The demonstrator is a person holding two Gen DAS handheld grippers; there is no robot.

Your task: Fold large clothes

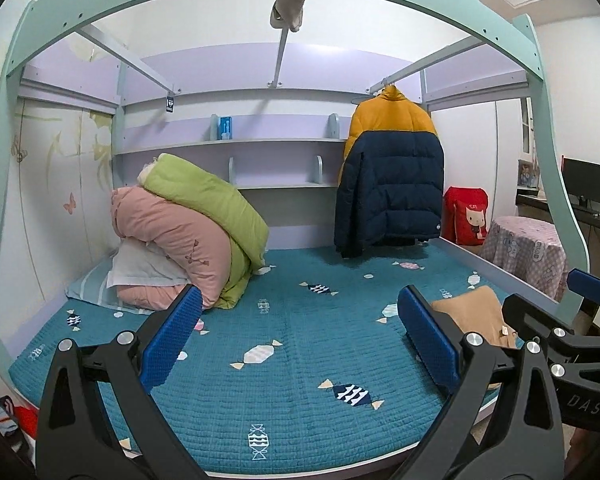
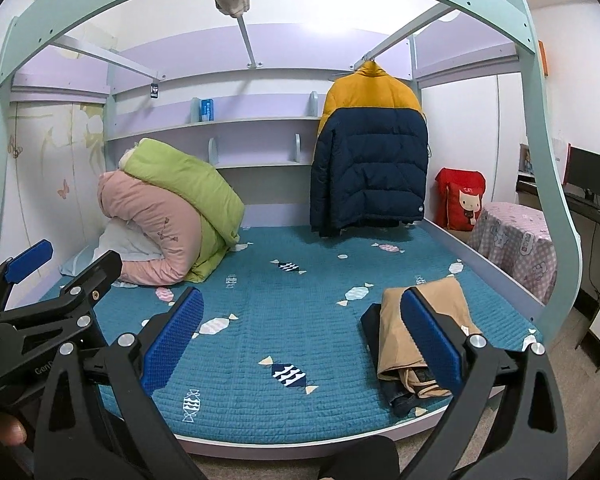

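Observation:
A yellow and navy puffer jacket (image 1: 388, 176) hangs on a hanger from the bed frame's right rail, over the far end of the teal quilted mattress (image 1: 300, 360); it also shows in the right wrist view (image 2: 370, 168). A folded tan garment (image 2: 416, 340) lies on folded dark clothes at the mattress's near right; it shows in the left wrist view (image 1: 476, 312) too. My left gripper (image 1: 300, 340) is open and empty above the near mattress. My right gripper (image 2: 302, 340) is open and empty, close to the tan garment. Each gripper shows at the edge of the other's view.
Rolled pink (image 1: 168, 240) and green (image 1: 208, 204) quilts lie piled on a pillow at the far left. A mint bed frame (image 1: 556, 160) arches overhead. A red cat cushion (image 1: 466, 216) and a checked-cloth table (image 1: 528, 252) stand right of the bed. Shelves line the back wall.

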